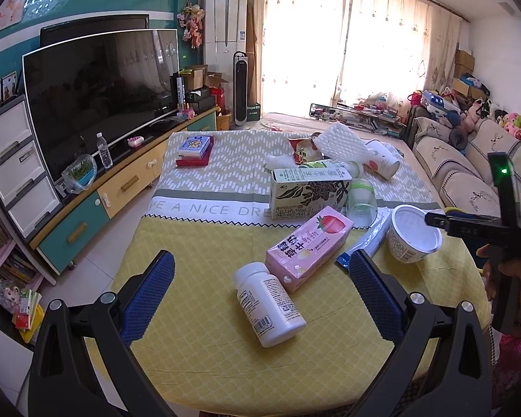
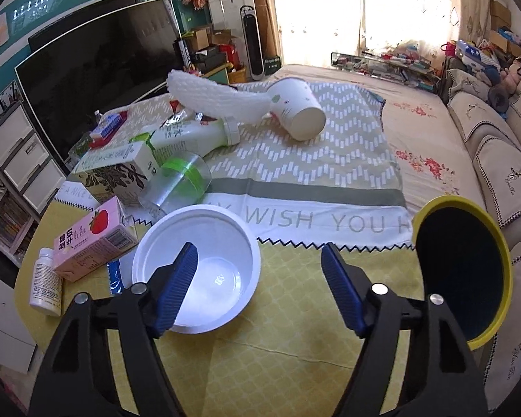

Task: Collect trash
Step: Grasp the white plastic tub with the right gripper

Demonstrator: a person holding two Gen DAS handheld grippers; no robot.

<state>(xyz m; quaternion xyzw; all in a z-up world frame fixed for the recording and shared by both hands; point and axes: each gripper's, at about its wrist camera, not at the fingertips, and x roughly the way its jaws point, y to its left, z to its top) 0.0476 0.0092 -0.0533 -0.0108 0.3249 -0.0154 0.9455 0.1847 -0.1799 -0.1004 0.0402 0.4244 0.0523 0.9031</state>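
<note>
A white plastic bowl (image 2: 198,271) stands upright on the yellow tablecloth (image 2: 295,347). My right gripper (image 2: 259,248) hangs open over it, the left finger above the bowl's inside and the right finger outside its rim, with neither pad touching. A yellow bin (image 2: 421,215) with a dark inside stands just to the right. My left gripper (image 1: 262,257) is open, low above a white pill bottle (image 1: 267,304) and a pink strawberry milk carton (image 1: 307,246), both lying flat. Behind them lie a tea carton (image 1: 309,191), a clear cup (image 1: 363,205), a paper cup (image 2: 298,111) and white foam netting (image 2: 212,97).
A blue wrapper (image 1: 344,260) lies by the pink carton. Books (image 1: 194,149) sit at the table's far left. A TV (image 1: 100,93) on a low cabinet stands left of the table, and a sofa (image 2: 496,160) runs along the right.
</note>
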